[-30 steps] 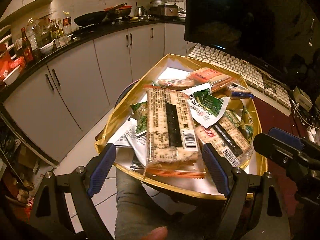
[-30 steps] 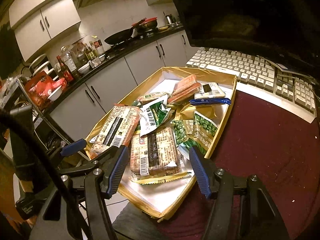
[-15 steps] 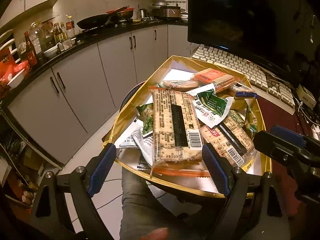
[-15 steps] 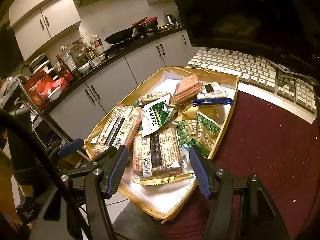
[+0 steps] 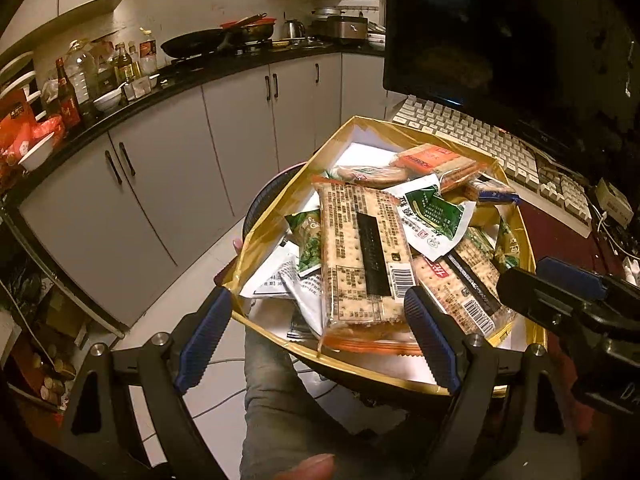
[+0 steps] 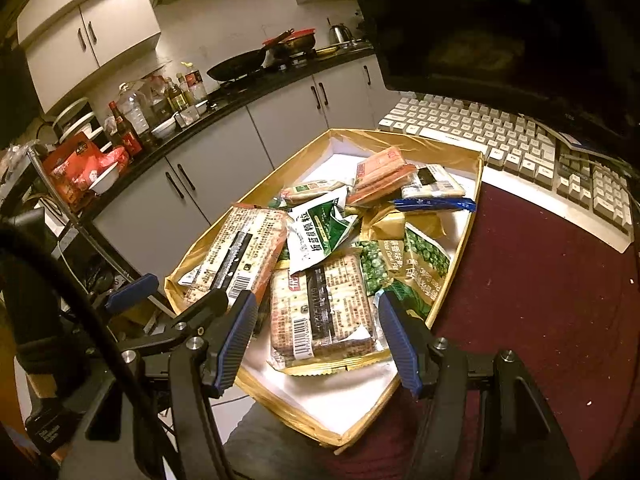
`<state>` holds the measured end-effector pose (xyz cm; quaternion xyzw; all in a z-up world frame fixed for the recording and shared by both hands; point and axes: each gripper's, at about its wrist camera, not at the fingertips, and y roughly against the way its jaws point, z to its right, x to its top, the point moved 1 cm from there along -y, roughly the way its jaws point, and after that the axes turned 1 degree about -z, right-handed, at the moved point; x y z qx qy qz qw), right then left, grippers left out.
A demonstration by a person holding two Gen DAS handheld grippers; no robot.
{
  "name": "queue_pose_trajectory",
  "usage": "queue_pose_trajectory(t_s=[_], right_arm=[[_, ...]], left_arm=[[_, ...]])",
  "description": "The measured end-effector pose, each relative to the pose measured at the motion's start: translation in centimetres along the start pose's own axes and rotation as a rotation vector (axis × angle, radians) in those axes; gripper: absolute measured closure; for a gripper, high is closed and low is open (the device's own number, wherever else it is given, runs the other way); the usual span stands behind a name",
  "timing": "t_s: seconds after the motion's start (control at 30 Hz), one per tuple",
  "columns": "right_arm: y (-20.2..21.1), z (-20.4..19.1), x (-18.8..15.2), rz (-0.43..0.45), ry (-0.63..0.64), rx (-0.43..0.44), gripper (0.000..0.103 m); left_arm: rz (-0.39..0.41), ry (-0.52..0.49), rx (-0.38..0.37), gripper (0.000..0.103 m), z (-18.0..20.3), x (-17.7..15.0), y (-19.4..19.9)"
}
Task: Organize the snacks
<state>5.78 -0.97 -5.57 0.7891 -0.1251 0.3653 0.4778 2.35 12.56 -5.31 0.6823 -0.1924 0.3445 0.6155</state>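
Observation:
A gold box (image 5: 276, 220) (image 6: 440, 142) lined white holds a pile of snack packs at the table's near edge. A long cracker pack (image 5: 364, 256) (image 6: 236, 252) lies on top at the left. A second cracker pack (image 6: 320, 304) (image 5: 460, 288) lies beside it. A green-and-white sachet (image 6: 320, 232) (image 5: 432, 212), green pea bags (image 6: 416, 264) and an orange pack (image 6: 380, 174) lie further back. My left gripper (image 5: 316, 344) is open and empty, just before the long pack. My right gripper (image 6: 316, 340) is open and empty, before the second pack.
A white keyboard (image 6: 520, 148) and dark monitor (image 5: 500, 40) stand behind the box on a dark red tabletop (image 6: 540, 288). Grey kitchen cabinets (image 5: 160, 184) and a counter with bottles (image 5: 80, 80) lie left. My knee (image 5: 280, 400) is below the box.
Both grippers have drifted slightly; the box sits a little further right in the left wrist view. Both stay open and nothing was grasped.

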Motion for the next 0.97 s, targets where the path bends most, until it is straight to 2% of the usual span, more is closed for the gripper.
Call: queue_pose_trajectory(t_s=[0.5,0.87,0.97], right_arm=[[1.1,-0.7,0.5,0.045,0.043,-0.079,0.04],[1.1,-0.7,0.5,0.053,0.052,-0.08,0.04],[0.9,-0.4,0.5,0.053,0.041,-0.081,0.04]], left_arm=[[0.008,-0.012,0.003,0.015,0.1,0.2,0.4],[0.012,-0.026,0.017,0.015,0.0,0.1,0.5],[0.046,-0.03,0.04,0.015,-0.1,0.1,0.8]])
